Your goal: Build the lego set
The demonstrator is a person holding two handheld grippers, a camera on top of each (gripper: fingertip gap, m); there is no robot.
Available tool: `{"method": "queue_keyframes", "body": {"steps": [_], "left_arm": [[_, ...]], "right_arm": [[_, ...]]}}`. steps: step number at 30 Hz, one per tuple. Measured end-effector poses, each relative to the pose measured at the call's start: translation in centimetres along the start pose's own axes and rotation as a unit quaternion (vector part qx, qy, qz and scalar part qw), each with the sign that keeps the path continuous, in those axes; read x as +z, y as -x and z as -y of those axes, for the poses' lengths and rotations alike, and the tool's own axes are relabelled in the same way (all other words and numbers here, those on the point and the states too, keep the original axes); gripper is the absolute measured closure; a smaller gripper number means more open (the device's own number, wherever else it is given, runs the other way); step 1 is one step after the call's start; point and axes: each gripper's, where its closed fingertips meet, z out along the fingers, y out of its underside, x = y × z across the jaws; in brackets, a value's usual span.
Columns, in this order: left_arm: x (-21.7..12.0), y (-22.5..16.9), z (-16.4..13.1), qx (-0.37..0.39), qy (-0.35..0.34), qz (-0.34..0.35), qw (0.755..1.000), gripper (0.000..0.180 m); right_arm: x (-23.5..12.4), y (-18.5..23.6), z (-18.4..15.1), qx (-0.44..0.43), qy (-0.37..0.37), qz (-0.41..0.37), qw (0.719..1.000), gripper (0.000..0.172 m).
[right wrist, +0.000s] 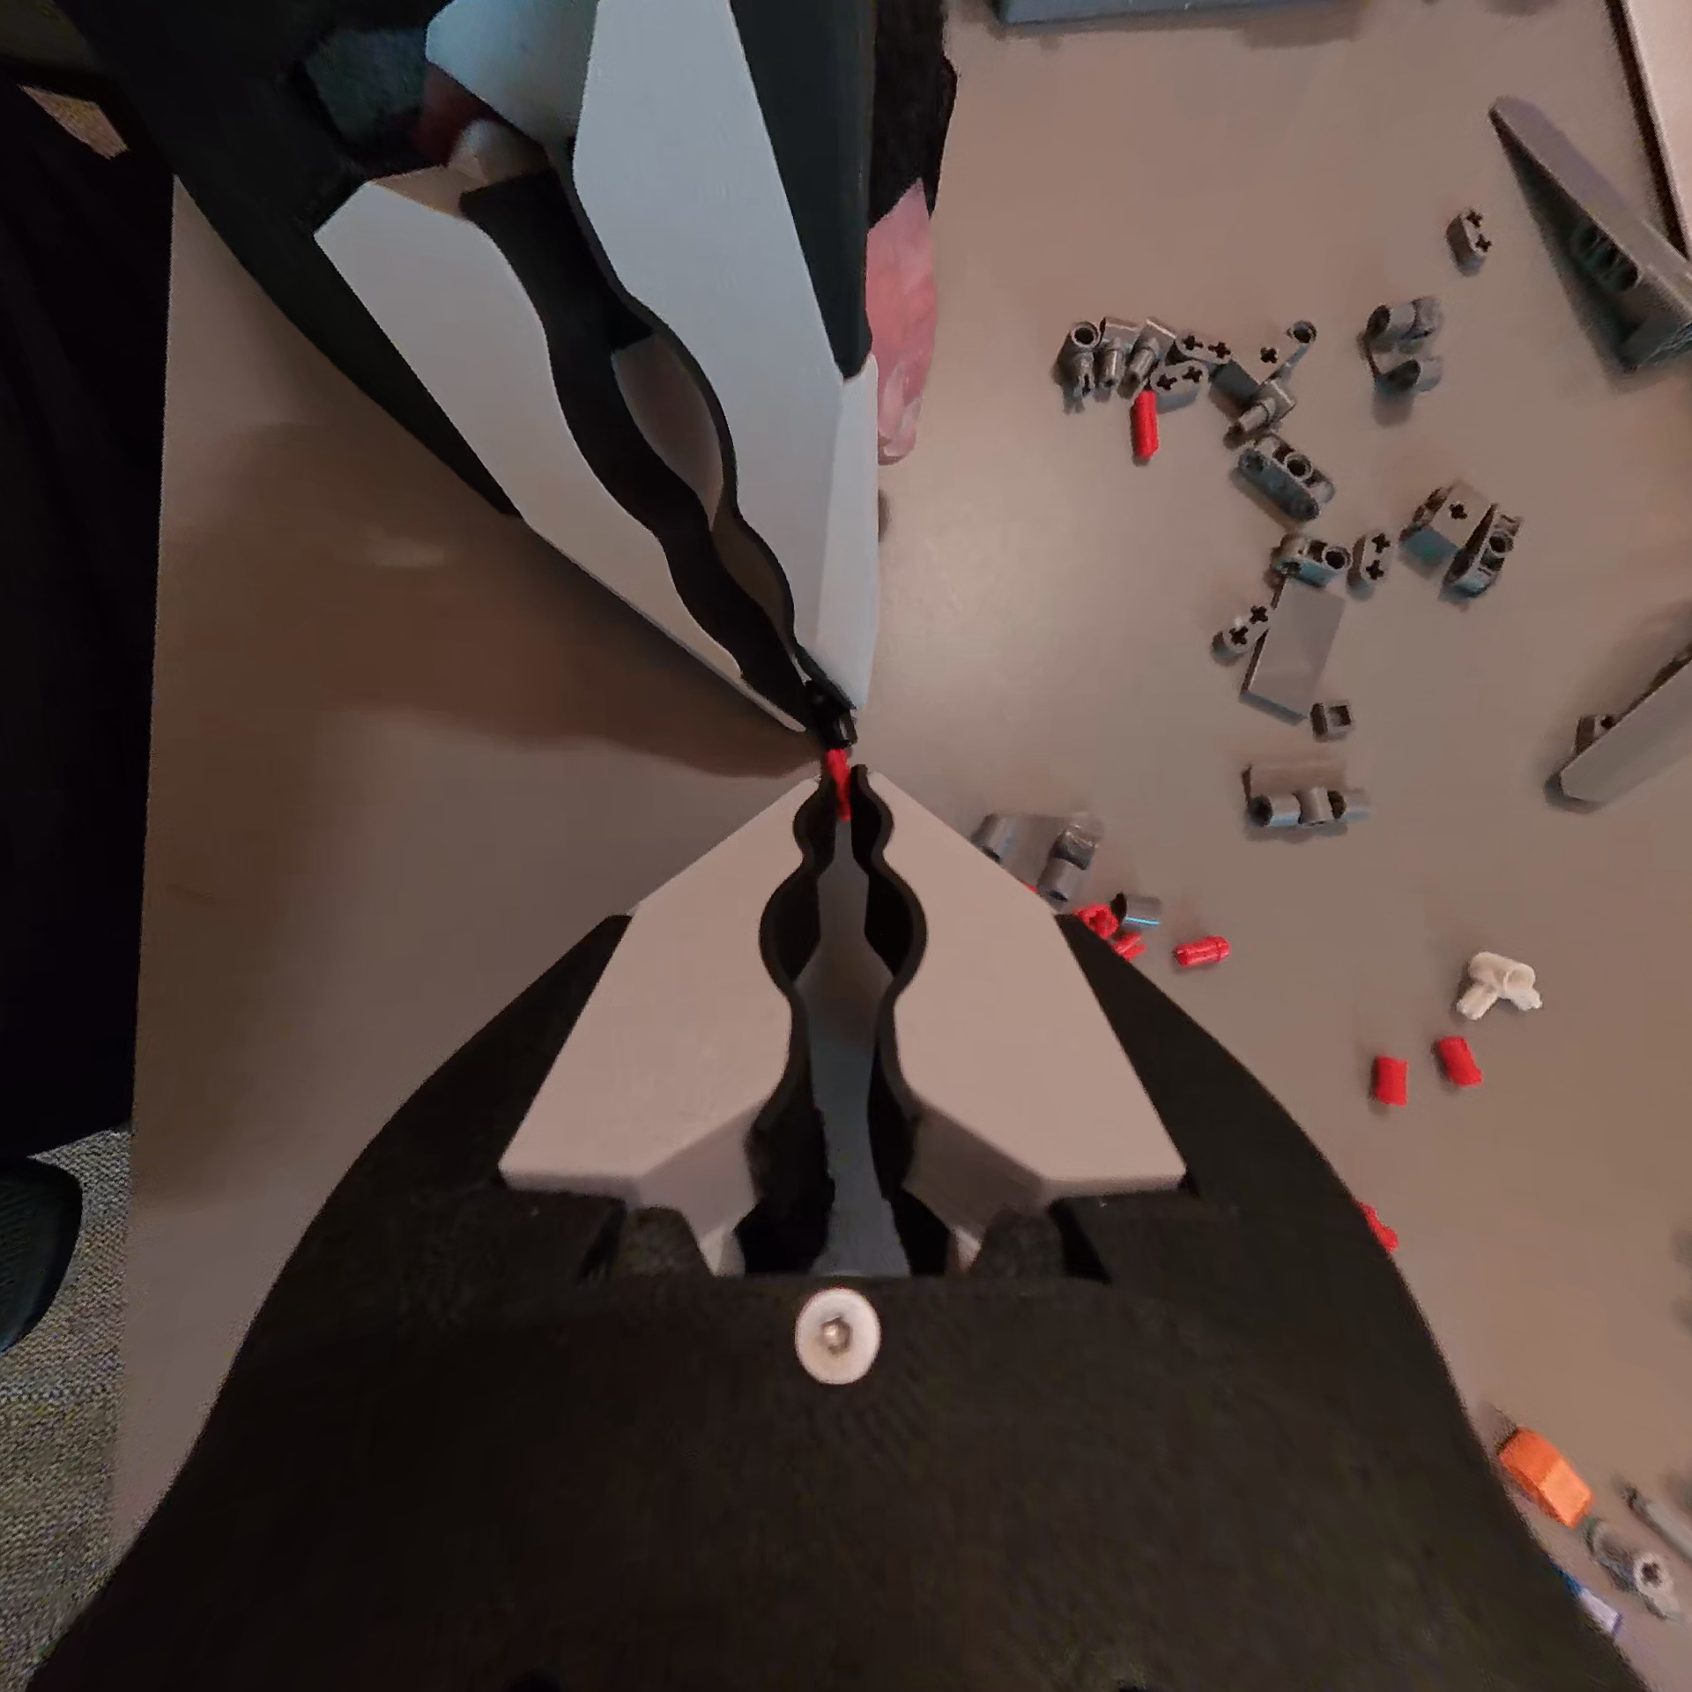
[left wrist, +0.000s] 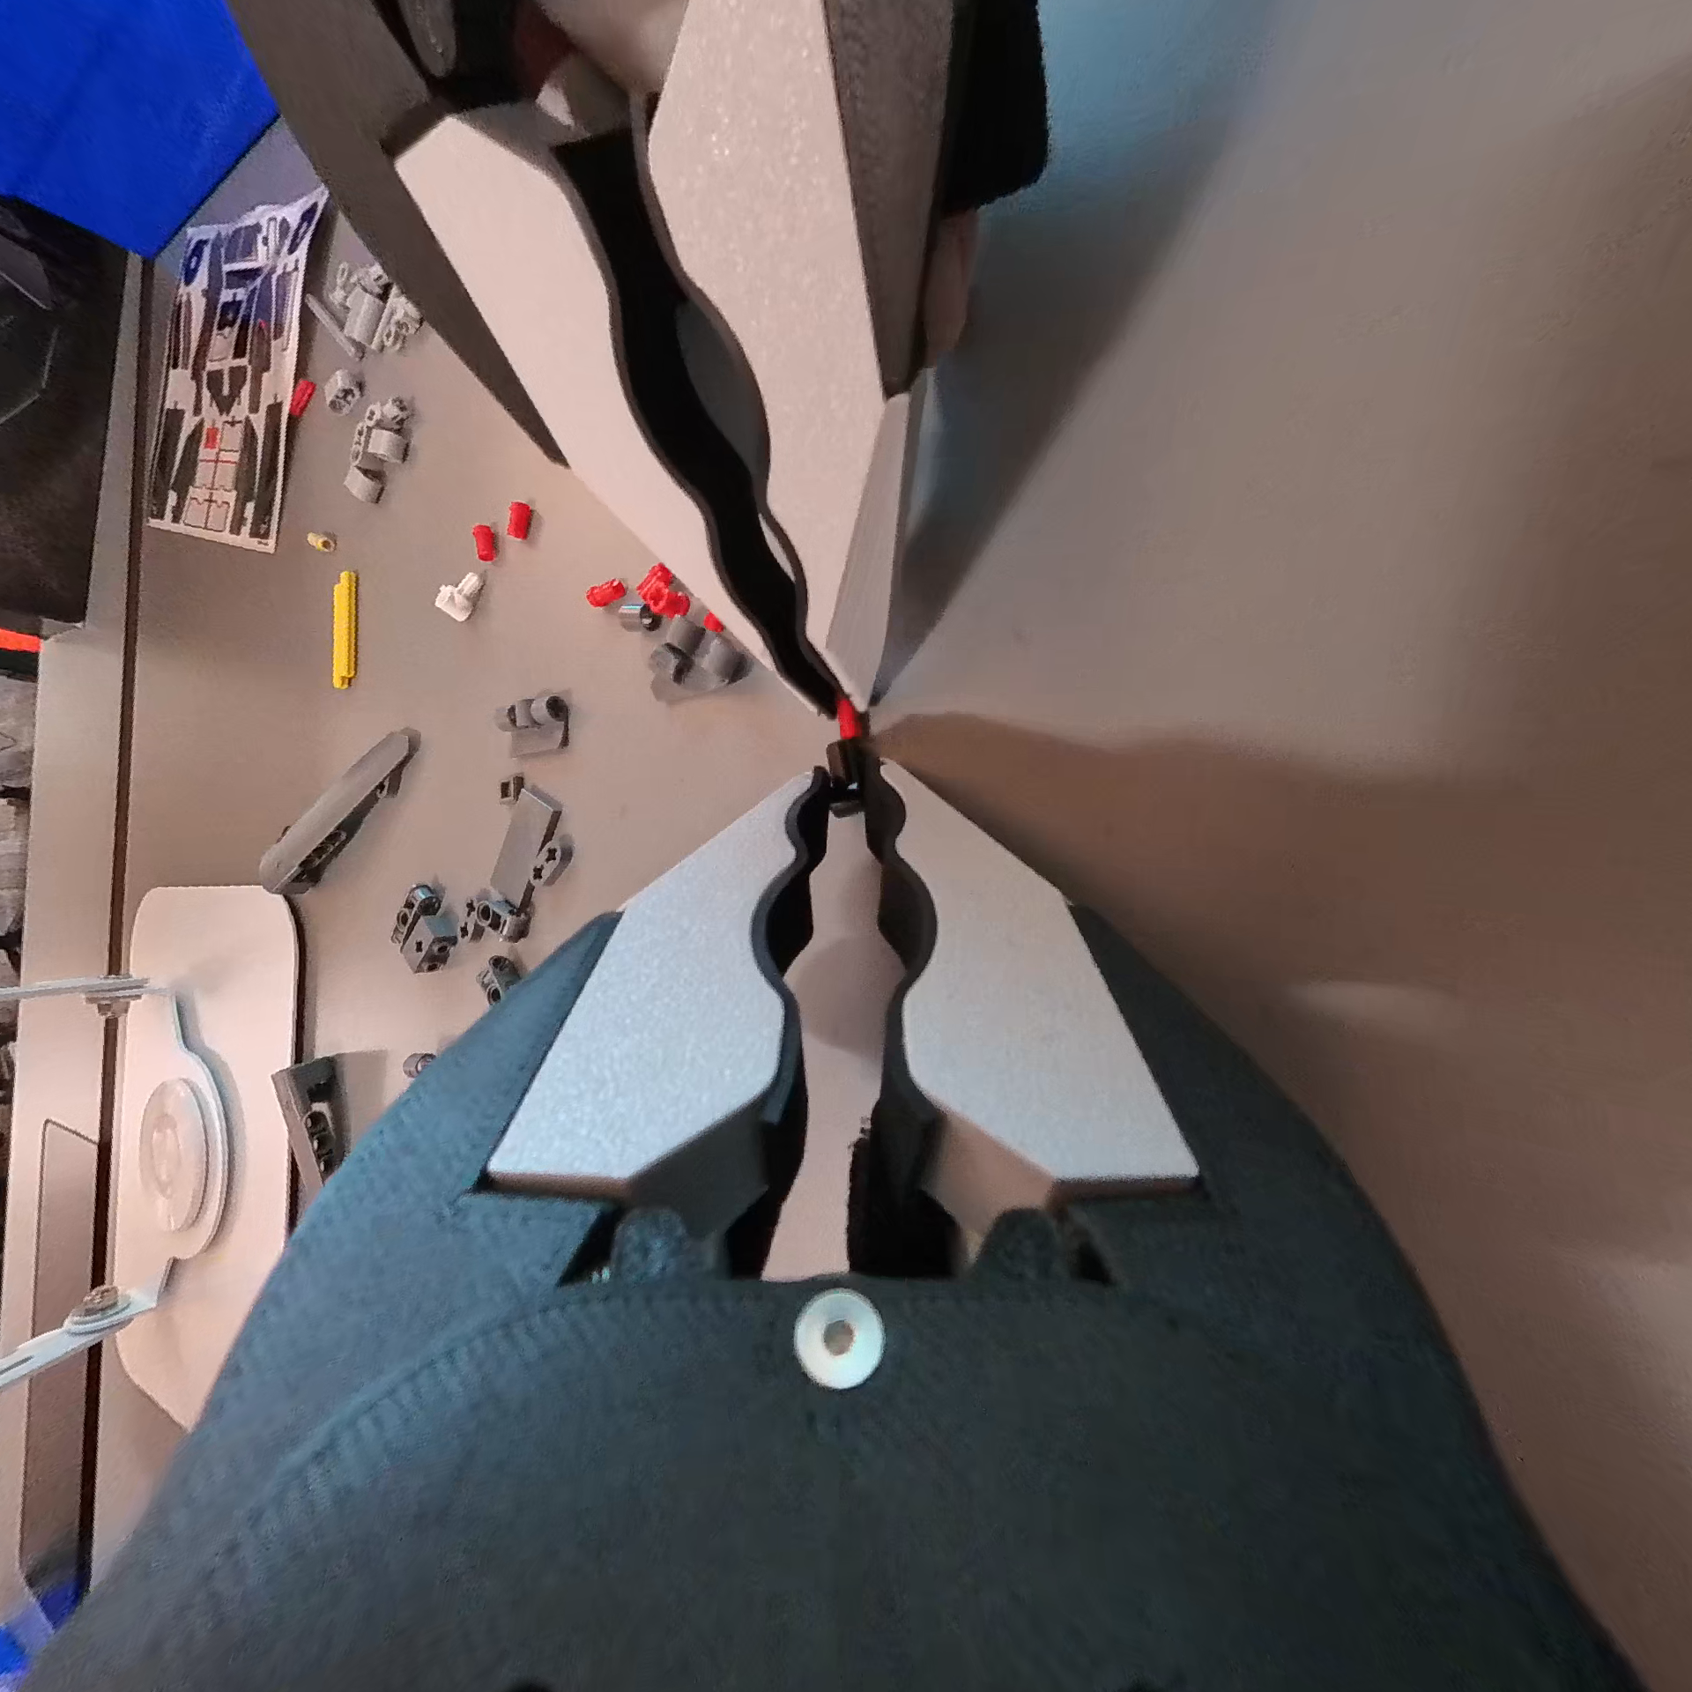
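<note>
Left wrist view: over a tan table (left wrist: 1282,458) strewn with grey parts (left wrist: 375,430) on its left side, the left gripper (left wrist: 847,789) is pinching a black piece (left wrist: 843,778), and the right gripper (right wrist: 842,795) is gripping a red pin (right wrist: 837,787). The two pieces are meeting tip to tip, apparently being joined; pressing home calls for straight alignment. A sticker sheet (left wrist: 233,375) is lying far left, its print unreadable.

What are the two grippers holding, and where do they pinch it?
Left gripper pinches a small black piece by its end; right gripper pinches a red pin by its end.
</note>
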Motion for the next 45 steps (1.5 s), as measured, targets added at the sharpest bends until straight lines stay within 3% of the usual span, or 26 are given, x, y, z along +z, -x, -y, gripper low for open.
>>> {"method": "queue_keyframes", "body": {"steps": [18, 36, 45], "left_arm": [[0.1, 0.0, 0.0, -0.007, -0.013, -0.006, 1.000, 0.175], [0.1, 0.1, 0.1, -0.066, -0.029, -0.040, 0.997, 0.176], [0.2, 0.1, 0.2, -0.059, -0.025, -0.052, 0.997, 0.176]], "right_arm": [[0.1, -0.2, 0.2, -0.056, -0.039, 0.024, 0.997, 0.172], [0.1, -0.1, 0.5, -0.262, -0.086, -0.063, 0.959, 0.172], [-1.4, -1.0, -0.1, -0.180, -0.073, -0.033, 0.980, 0.172]]}}
